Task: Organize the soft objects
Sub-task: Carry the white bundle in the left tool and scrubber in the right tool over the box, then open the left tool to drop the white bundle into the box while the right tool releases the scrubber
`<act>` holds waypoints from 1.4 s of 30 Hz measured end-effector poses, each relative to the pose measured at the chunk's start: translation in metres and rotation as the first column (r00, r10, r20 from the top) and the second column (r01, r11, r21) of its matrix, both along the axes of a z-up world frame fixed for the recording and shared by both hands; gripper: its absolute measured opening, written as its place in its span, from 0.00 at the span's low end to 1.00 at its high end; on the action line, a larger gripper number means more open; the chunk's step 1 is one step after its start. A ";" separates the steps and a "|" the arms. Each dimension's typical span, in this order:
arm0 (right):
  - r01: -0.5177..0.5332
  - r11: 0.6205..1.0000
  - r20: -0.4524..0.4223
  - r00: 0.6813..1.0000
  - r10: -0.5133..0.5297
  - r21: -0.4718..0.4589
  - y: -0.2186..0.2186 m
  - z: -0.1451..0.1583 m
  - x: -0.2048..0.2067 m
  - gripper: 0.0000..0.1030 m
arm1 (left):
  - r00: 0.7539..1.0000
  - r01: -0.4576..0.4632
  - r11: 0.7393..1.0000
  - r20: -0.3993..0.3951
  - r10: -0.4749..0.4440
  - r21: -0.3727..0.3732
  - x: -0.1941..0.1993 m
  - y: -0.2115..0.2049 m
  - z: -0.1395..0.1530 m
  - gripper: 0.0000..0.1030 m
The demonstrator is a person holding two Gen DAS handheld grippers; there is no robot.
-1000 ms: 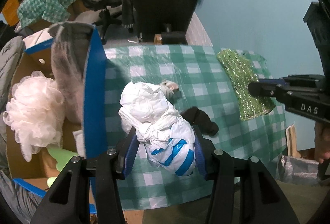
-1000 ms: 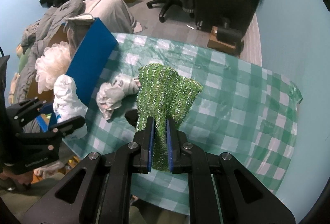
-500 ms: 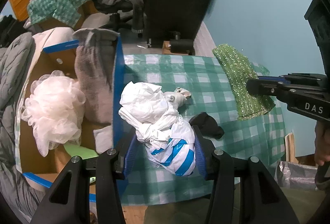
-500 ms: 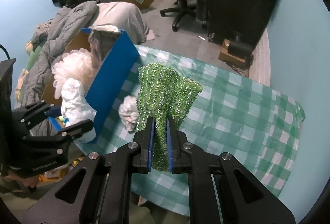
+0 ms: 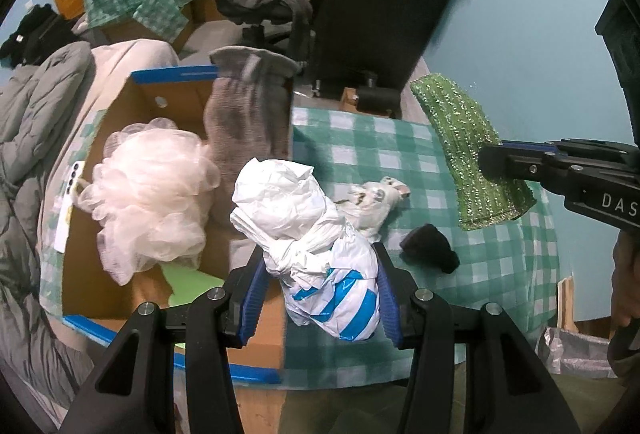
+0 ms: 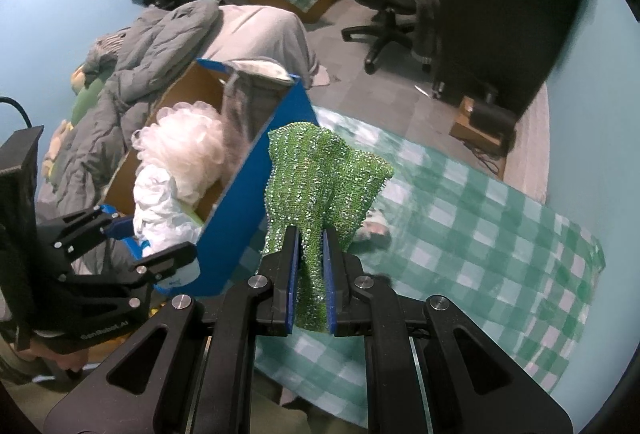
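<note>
My left gripper point(image 5: 320, 274) is shut on a crumpled white plastic bag with blue stripes point(image 5: 308, 234), held over the right wall of a cardboard box with blue edges point(image 5: 176, 74). The box holds a white mesh bath pouf point(image 5: 152, 194) and a grey sock point(image 5: 248, 114) draped over its wall. My right gripper point(image 6: 310, 246) is shut on a sparkly green cloth point(image 6: 324, 178), held above the green checked table point(image 6: 480, 218) beside the box point(image 6: 248, 210). The cloth also shows in the left wrist view point(image 5: 472, 146).
A white crumpled cloth point(image 5: 372, 198) and a small black item point(image 5: 430, 248) lie on the table. A grey jacket point(image 6: 160, 46), an office chair point(image 6: 392, 6) and a black cabinet point(image 6: 508, 2) stand beyond on the floor.
Both grippers have moved left toward the box with their loads. The bag now hangs over the box wall and the green cloth has come up beside the box.
</note>
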State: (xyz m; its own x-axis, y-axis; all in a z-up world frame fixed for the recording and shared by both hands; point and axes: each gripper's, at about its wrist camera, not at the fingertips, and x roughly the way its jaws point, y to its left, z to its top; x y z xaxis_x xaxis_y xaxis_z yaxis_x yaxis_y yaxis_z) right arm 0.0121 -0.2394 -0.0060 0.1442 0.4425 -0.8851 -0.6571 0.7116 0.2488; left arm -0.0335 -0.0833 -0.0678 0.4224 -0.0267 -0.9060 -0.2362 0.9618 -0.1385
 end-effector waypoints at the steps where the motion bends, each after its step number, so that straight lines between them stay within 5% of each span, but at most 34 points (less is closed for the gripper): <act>1: -0.007 1.000 0.001 1.000 0.007 0.003 0.004 0.001 0.000 0.10 | 1.000 -0.009 1.000 0.000 0.009 0.003 -0.002 0.004 0.000 0.48; 24: -0.166 0.986 -0.017 0.986 0.166 0.031 0.110 -0.003 -0.014 0.10 | 0.990 -0.143 0.990 0.014 0.143 0.021 -0.024 0.082 -0.005 0.48; 42: -0.210 0.978 -0.063 0.976 0.211 0.017 0.163 -0.026 -0.025 0.10 | 0.988 -0.153 0.988 -0.003 0.153 0.021 -0.030 0.118 -0.023 0.48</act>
State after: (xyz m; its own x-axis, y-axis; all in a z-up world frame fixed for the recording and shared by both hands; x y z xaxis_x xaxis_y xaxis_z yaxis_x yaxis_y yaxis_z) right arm -0.0126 -0.0759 -0.0319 -0.0098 0.4657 -0.8849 -0.7744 0.5563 0.3013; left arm -0.0630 0.0345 -0.0906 0.4159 0.0570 -0.9076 -0.3813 0.9170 -0.1171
